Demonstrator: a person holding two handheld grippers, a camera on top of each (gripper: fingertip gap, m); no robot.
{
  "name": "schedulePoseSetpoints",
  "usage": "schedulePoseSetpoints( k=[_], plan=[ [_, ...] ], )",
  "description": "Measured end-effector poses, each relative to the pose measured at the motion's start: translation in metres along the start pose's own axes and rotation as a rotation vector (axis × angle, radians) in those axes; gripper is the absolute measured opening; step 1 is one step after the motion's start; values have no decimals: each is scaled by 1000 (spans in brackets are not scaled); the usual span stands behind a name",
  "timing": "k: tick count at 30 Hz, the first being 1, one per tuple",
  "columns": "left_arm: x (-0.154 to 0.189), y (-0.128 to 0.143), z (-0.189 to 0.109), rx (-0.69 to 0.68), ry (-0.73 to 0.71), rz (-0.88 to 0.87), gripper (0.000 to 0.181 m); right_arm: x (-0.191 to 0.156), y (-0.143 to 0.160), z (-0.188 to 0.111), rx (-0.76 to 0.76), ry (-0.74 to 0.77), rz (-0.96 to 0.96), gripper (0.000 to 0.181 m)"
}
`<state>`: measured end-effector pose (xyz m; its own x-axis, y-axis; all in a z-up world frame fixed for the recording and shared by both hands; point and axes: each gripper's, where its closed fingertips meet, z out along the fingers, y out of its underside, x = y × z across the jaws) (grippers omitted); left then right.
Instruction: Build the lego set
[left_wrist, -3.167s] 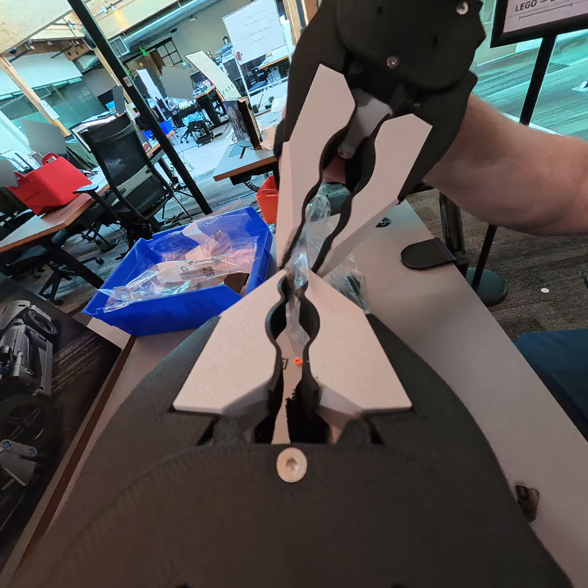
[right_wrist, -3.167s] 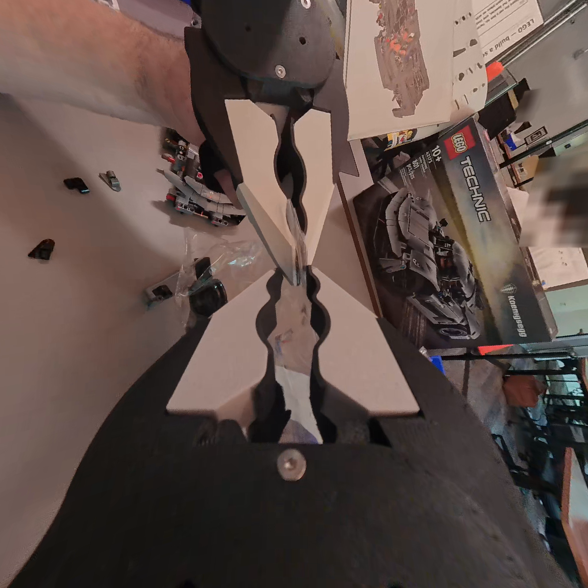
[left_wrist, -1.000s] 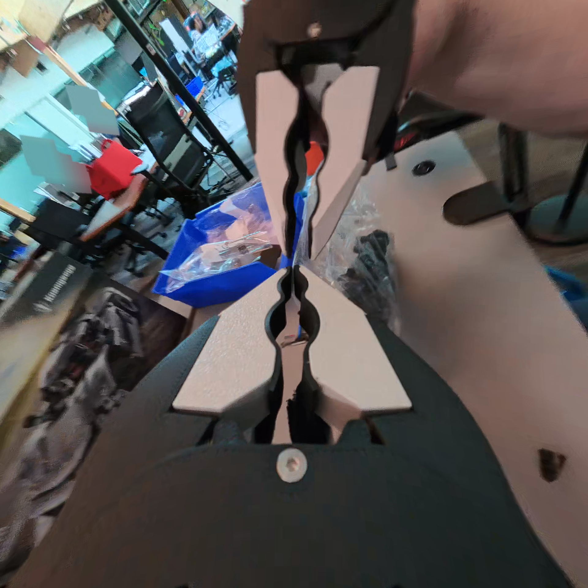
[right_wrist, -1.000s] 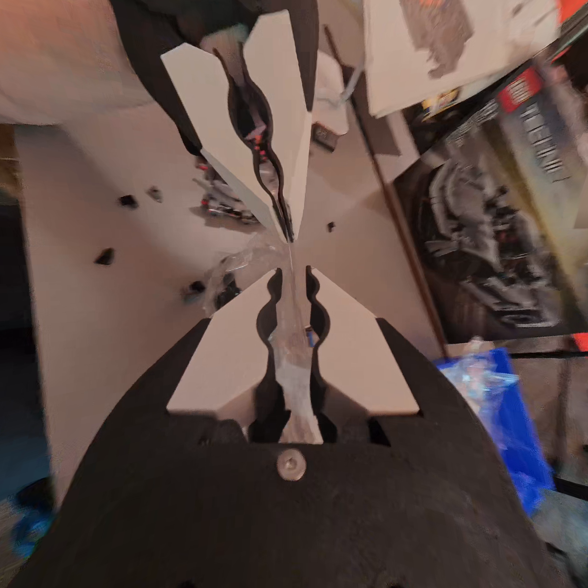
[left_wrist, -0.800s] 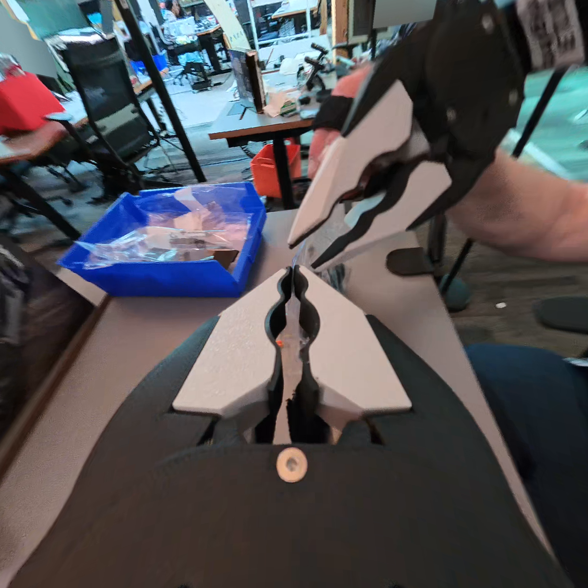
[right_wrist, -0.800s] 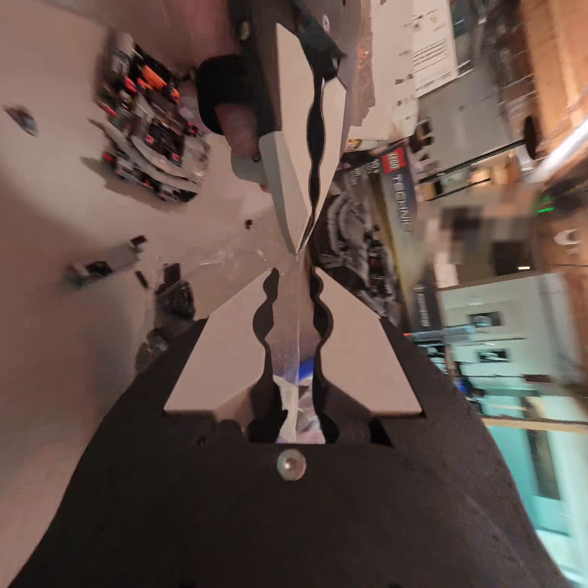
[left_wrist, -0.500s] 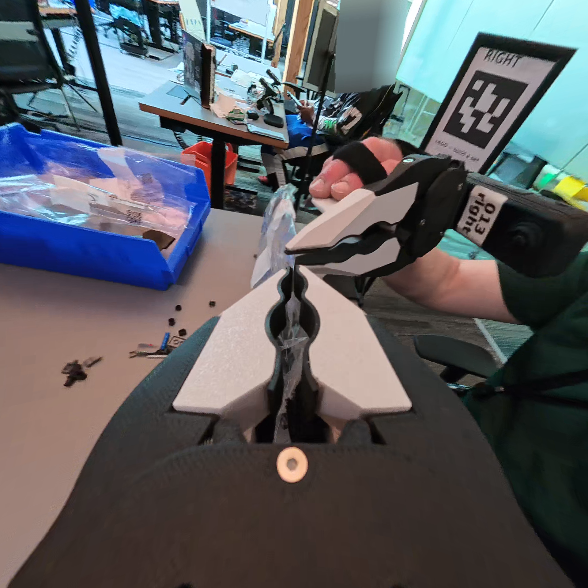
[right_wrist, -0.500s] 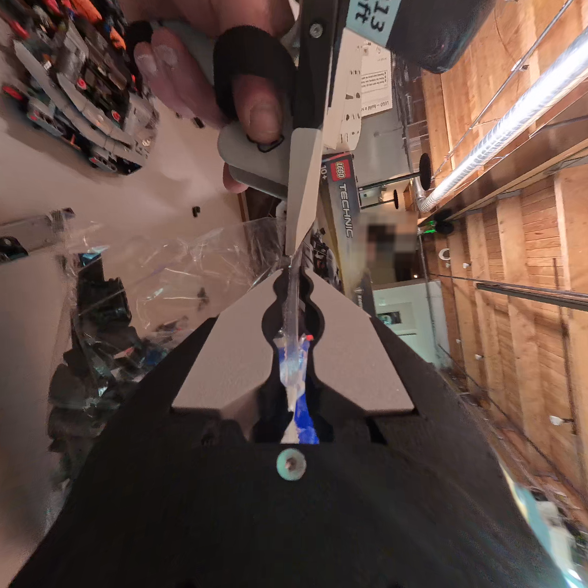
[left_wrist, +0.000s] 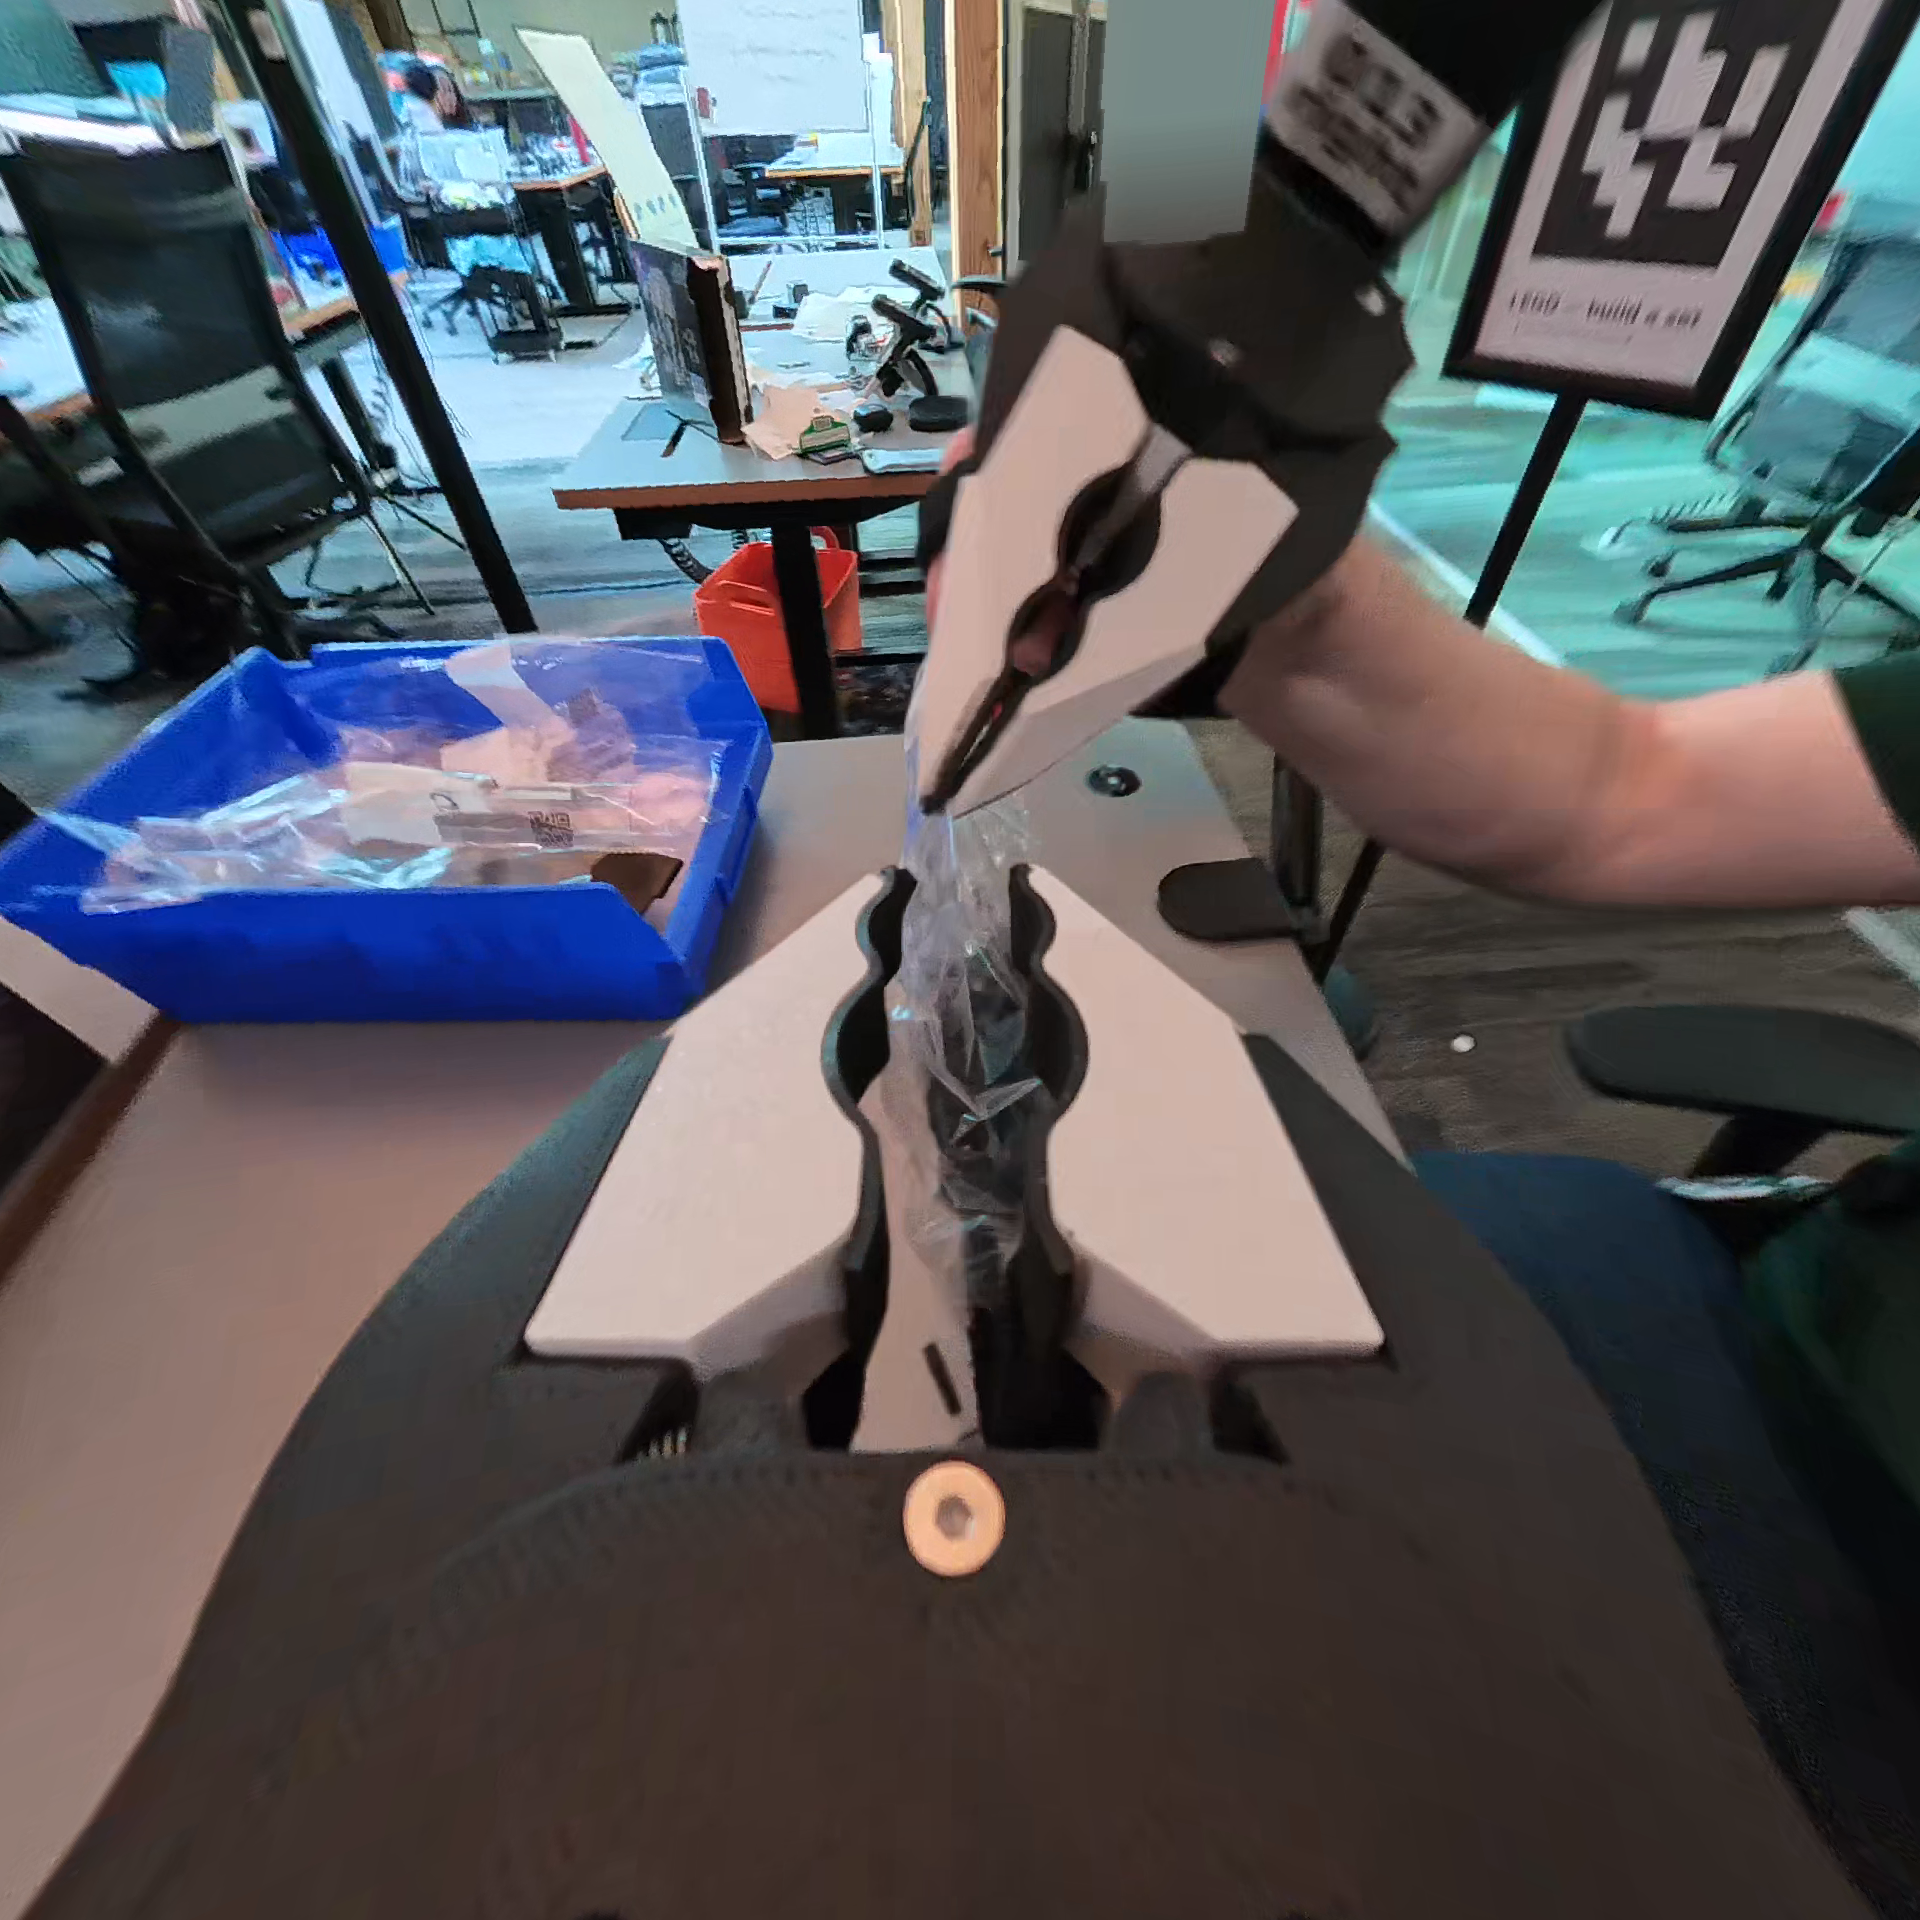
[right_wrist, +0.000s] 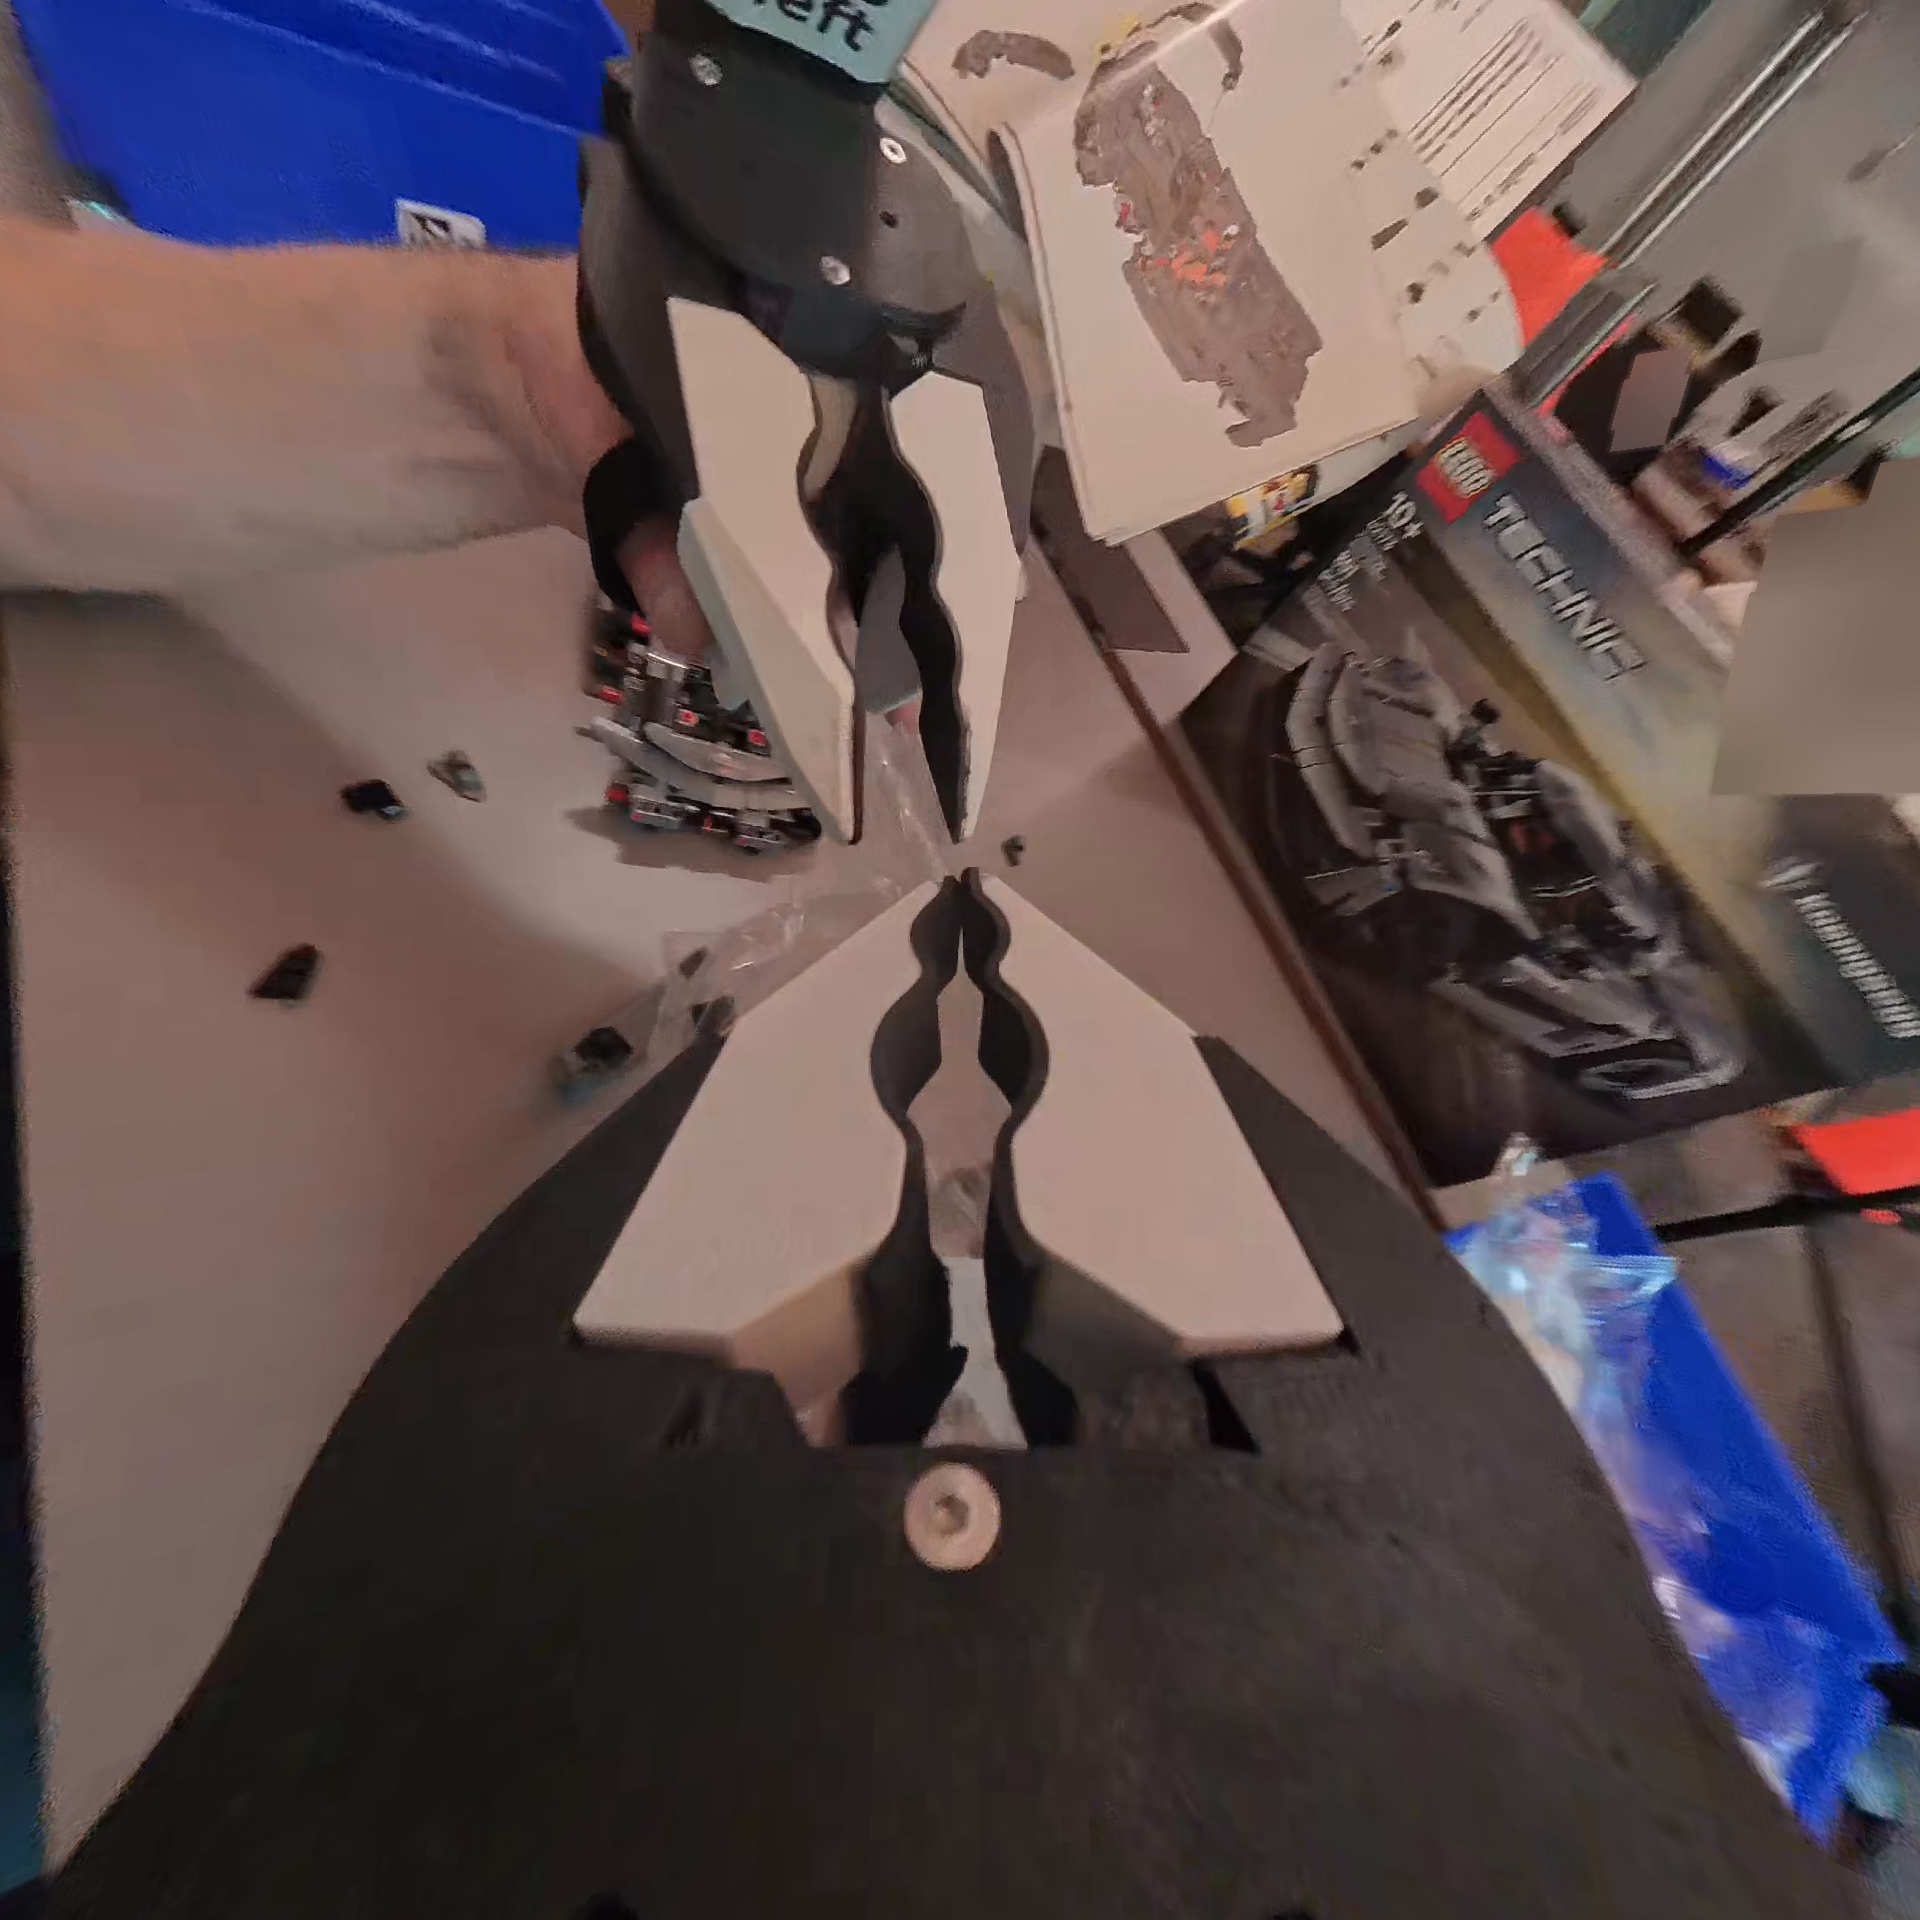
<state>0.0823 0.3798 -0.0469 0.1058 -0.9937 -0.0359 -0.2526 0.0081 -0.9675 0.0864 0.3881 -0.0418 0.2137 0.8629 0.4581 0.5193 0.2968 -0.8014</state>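
A clear plastic bag (left_wrist: 961, 997) with dark Lego pieces hangs between the two fingers of my left gripper (left_wrist: 958, 878), which is open around it. My right gripper (left_wrist: 935, 800) is shut on the bag's top edge just above and beyond the left fingertips. In the right wrist view my right gripper (right_wrist: 961, 883) is shut tip to tip, with the bag (right_wrist: 748, 945) trailing down to the left. The left gripper (right_wrist: 906, 831) faces it with its tips slightly apart. A partly built grey Lego model (right_wrist: 696, 769) lies on the table behind the left gripper.
A blue bin (left_wrist: 395, 935) with empty plastic bags stands at the table's far left. The Lego box (right_wrist: 1507, 831) and an open instruction booklet (right_wrist: 1195, 229) lie to the right. Small dark loose pieces (right_wrist: 281, 971) are scattered on the table (right_wrist: 260, 1195). A person's knee and a chair are at the right. Less than 4 cm separates the two grippers' tips. The partly built grey Lego model (right_wrist: 696, 769) is about equally far from each gripper, around 25 cm.
My left gripper was shut on the bag and has opened its fingers. The right gripper keeps its hold on the bag's top. Both views swung around a lot.
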Motion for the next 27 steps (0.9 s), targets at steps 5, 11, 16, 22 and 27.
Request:
schedulePoseSetpoints(
  k=[5, 11, 16, 22, 27],
  plan=[
    [-3, 3, 3, -71, -146, 258, 22, 0, 1, 0, -15, -173, 210, 0],
    [-6, 8, 6, -160, -278, 483, 9, -3, 0, -2, -26, -319, 359, 0],
    [-9, 7, 7, -135, -302, 517, 2, -11, 0, -5, -29, -414, 427, 0],
    [-4, 9, 12, -160, -323, 628, 0, -22, 6, -8, -63, -517, 476, 0],
    [-9, 13, 13, -176, -334, 612, 0, -16, 9, -5, -56, -444, 439, 0]
  ],
)
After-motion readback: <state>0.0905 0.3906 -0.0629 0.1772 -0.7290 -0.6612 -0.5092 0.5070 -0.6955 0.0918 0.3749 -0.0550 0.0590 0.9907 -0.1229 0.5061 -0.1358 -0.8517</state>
